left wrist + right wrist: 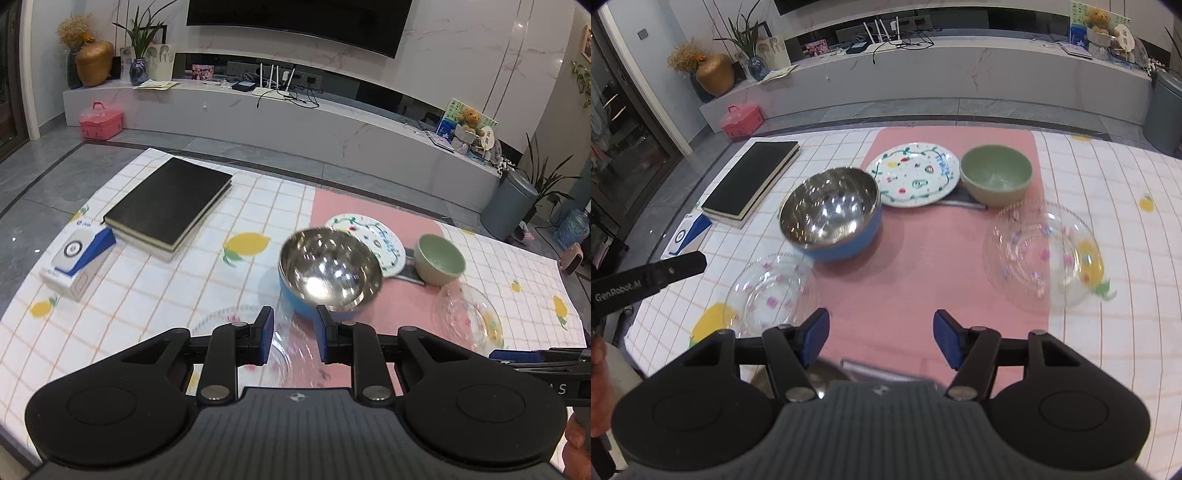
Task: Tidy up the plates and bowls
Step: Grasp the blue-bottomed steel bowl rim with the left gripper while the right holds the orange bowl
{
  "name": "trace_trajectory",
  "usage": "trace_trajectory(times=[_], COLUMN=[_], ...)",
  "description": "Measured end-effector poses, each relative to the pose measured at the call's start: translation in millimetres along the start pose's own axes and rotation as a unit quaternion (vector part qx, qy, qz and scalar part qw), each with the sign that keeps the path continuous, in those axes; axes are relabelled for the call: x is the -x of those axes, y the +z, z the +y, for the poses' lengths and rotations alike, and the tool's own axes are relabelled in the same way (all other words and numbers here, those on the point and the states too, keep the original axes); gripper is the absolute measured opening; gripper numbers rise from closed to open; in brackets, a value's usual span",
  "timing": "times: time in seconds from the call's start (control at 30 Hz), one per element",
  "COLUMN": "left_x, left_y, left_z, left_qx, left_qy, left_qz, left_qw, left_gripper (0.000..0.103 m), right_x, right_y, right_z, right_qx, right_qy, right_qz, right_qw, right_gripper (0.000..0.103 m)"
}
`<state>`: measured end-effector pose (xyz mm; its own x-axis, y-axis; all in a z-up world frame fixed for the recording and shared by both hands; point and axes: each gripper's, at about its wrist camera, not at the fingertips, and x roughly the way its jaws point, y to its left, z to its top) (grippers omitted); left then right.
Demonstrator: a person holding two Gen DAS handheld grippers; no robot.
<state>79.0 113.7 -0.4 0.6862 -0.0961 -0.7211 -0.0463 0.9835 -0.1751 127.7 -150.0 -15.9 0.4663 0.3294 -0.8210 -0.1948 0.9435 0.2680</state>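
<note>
A blue bowl with a shiny steel inside (pixel 330 273) (pixel 831 214) sits mid-table, at the pink mat's left edge. Behind it lies a white painted plate (pixel 373 242) (pixel 916 173), and to its right a green bowl (pixel 439 258) (pixel 996 173). A clear glass plate with pink dots (pixel 768 291) (pixel 236 325) lies near left, another clear glass plate (pixel 1043 254) (pixel 467 314) near right. My left gripper (pixel 295 332) is open and empty, just in front of the blue bowl, above the near-left glass plate. My right gripper (pixel 881 338) is open and empty above the pink mat (pixel 923 258).
Stacked black books (pixel 170 205) (pixel 753 177) lie at the far left of the checked tablecloth, with a white and blue box (pixel 77 258) beside them. A steel object shows partly under my right gripper (pixel 827 376). The other gripper shows at the left edge (pixel 646 277).
</note>
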Motion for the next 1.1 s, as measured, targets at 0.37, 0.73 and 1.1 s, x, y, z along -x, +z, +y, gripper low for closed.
trace_trajectory(times=[0.37, 0.73, 1.1], left_x=[-63, -118, -149], left_y=[35, 41, 38], left_z=[26, 43, 47], left_qx=[0.05, 0.09, 0.105], left_qy=[-0.001, -0.015, -0.021], left_qz=[0.021, 0.062, 0.085], left_qw=[0.9985, 0.9939, 0.9906], left_gripper=[0.064, 0.069, 0.072], right_x=[-65, -128, -164], right_y=[70, 95, 92], right_z=[10, 15, 19], right_qx=[-0.028, -0.052, -0.051], right_qy=[-0.009, -0.034, -0.03], right_qz=[0.028, 0.06, 0.104], right_qw=[0.999, 0.996, 0.993], right_gripper=[0.072, 0.069, 0.044])
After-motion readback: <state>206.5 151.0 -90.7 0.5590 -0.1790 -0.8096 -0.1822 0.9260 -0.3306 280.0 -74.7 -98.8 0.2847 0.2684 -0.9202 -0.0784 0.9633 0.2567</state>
